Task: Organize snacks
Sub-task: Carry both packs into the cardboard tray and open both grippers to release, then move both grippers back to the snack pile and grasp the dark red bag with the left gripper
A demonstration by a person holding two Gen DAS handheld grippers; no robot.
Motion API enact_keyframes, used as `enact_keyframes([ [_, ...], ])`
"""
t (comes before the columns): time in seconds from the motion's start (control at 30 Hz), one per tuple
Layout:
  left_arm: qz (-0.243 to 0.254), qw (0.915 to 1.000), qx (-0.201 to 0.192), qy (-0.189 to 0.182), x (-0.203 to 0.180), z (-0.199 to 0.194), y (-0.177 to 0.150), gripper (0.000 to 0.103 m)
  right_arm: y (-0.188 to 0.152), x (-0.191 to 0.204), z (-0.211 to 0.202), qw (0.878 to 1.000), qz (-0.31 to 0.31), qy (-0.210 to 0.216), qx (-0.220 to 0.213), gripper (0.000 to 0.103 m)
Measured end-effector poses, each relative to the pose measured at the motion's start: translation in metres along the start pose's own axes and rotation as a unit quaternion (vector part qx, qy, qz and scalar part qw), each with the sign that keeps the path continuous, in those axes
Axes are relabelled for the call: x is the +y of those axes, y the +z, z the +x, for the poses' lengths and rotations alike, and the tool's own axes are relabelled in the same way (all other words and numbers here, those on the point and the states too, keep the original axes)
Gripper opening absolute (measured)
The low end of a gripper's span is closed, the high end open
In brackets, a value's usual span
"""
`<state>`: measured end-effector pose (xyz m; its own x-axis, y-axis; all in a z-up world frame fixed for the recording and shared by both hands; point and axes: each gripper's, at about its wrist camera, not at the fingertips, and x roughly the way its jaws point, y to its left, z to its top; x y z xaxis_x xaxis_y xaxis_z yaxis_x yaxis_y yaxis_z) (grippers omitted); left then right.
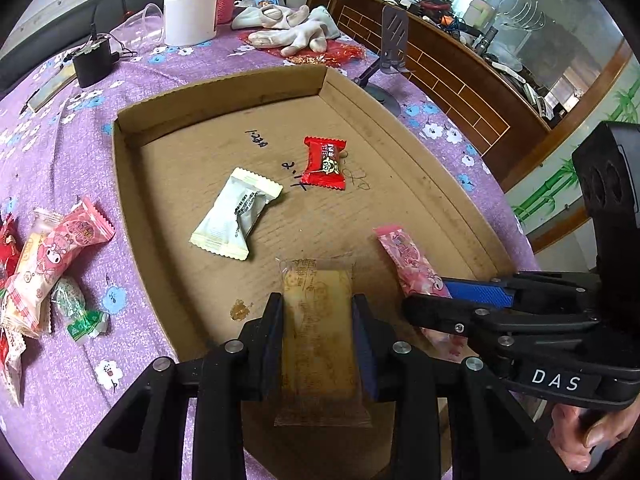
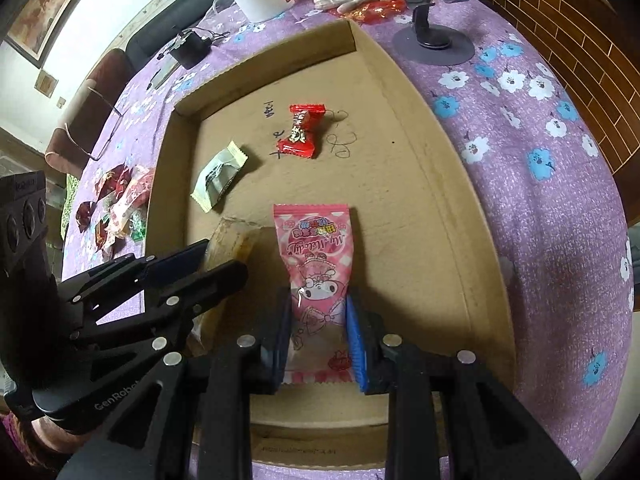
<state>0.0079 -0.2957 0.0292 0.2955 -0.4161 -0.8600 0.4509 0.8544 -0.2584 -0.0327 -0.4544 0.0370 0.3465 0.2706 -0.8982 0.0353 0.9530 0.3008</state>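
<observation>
Four snacks in tray (image 1: 224, 92) | left gripper (image 1: 318, 320) grips clear-wrapped snack (image 1: 316, 320) | right gripper (image 2: 318, 320) grips pink packet (image 2: 316, 256)

The left tongs (image 1: 318, 312) clamp a clear-wrapped yellow snack (image 1: 318, 320) over the cardboard tray (image 1: 168, 184), beside the right tongs (image 1: 436, 292).

The counter (image 1: 80, 128) wears a purple cloth dotted with white and blue flowers. The cardboard tray (image 1: 224, 92) is plain brown with black scribbles on its floor. In it lie a red candy wrapper (image 1: 324, 163) with white and gold print, a pale grey-green packet (image 1: 234, 214) with cream ends, a clear wrapper (image 1: 318, 312) showing yellow-tan filling, and a pink cartoon packet (image 2: 316, 256) with checks. The tongs are black with blue pads (image 2: 356, 340). A white tub (image 1: 190, 12) stands behind.
</observation>
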Motion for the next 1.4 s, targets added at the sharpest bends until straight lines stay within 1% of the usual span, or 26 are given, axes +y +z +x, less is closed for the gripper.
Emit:
enact_keyframes([
  [0.03,0.000,1.0000,0.001,0.000,0.000,0.000,0.000,0.035,0.000,0.000,0.000,1.000,0.001,0.001,0.000,0.026],
  [0.07,0.000,1.0000,0.002,0.000,0.000,0.000,0.000,0.037,0.000,-0.001,0.000,1.000,0.002,0.001,0.000,0.029],
  [0.17,0.001,1.0000,0.001,0.000,-0.001,-0.002,0.000,0.041,-0.001,-0.003,-0.003,1.000,0.010,0.002,-0.004,0.041],
  [0.4,-0.002,0.9999,-0.006,-0.008,0.000,-0.012,0.001,0.042,-0.002,-0.003,-0.018,0.999,0.022,-0.001,-0.032,0.042],
  [0.5,0.000,0.9998,-0.017,-0.008,0.001,-0.024,0.001,0.042,-0.002,-0.002,-0.024,0.999,0.025,0.001,-0.043,0.042],
  [0.63,-0.010,0.9995,-0.030,-0.009,0.010,-0.038,0.001,0.042,-0.002,0.006,-0.028,0.999,0.022,0.003,-0.050,0.042],
  [0.87,-0.034,0.9980,-0.054,-0.002,0.036,-0.065,-0.007,0.042,-0.004,0.037,-0.024,0.999,-0.008,0.009,-0.047,0.042],
  [1.07,-0.068,0.9951,-0.071,0.012,0.068,-0.086,-0.019,0.042,-0.007,0.069,-0.021,0.998,-0.041,0.018,-0.047,0.042],
  [1.27,-0.106,0.9903,-0.086,0.026,0.104,-0.108,-0.037,0.043,-0.010,0.107,-0.012,0.996,-0.078,0.031,-0.041,0.042],
  [1.4,-0.134,0.9855,-0.097,0.036,0.129,-0.123,-0.049,0.043,-0.013,0.131,-0.003,0.993,-0.105,0.040,-0.029,0.042],
])
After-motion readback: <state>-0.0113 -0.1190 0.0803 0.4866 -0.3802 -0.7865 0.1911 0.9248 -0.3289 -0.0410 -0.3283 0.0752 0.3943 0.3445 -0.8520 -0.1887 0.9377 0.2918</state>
